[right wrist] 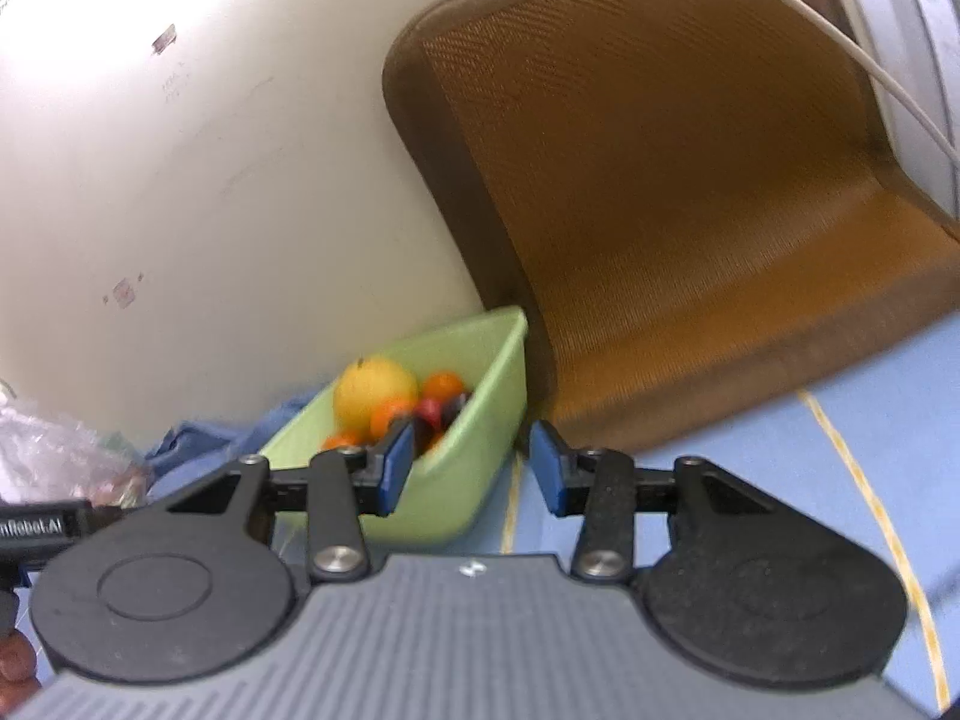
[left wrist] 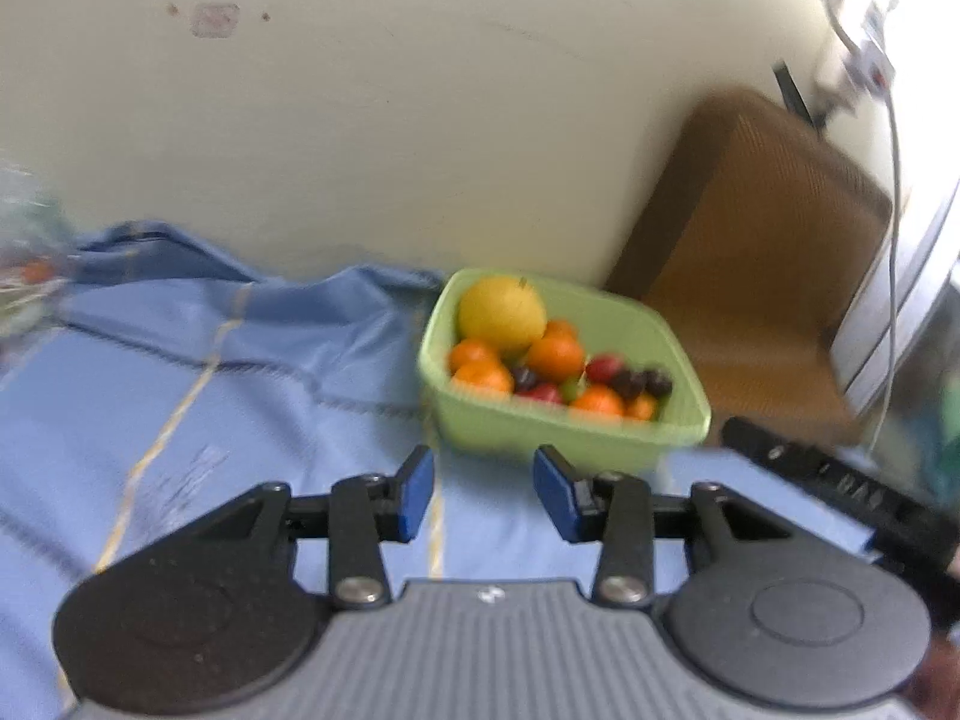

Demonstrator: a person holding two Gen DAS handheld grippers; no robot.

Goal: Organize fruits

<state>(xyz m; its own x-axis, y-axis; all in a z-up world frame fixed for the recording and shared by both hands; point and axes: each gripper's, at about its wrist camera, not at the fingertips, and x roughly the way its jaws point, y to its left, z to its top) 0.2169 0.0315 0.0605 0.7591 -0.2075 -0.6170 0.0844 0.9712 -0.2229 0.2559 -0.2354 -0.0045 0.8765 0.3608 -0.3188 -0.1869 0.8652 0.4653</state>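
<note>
From the left wrist view, the left gripper [left wrist: 483,489] hangs over a blue cloth-covered surface [left wrist: 180,420] crossed by thin yellow stripes. Its blue-padded fingers [left wrist: 414,495] stand apart with nothing between them, released. Just beyond the fingertips sits a pale green square plastic basin [left wrist: 564,429] on the cloth, close to a cream wall [left wrist: 420,120]. Inside it lie a large yellow round fruit [left wrist: 503,312], several small oranges [left wrist: 555,357], and some red and dark purple pieces too blurred to name. A brown mesh chair [left wrist: 750,252] stands right of the basin. At the left edge a clear plastic bag [left wrist: 24,258] is smeared and cut off; its contents cannot be made out. At the lower right, a black bar of the other gripper's body [left wrist: 840,498] is partly cropped.

From the right wrist view, the right gripper [right wrist: 471,468] has its fingers [right wrist: 396,468] parted and unclenched, grasping nothing. The green basin lies behind and below the left finger, which hides part of its near rim and some fruit; the yellow fruit and a few oranges show above it. The chair fills the upper right, its top cut off. A crinkled bag appears at the left edge, blurred.
</note>
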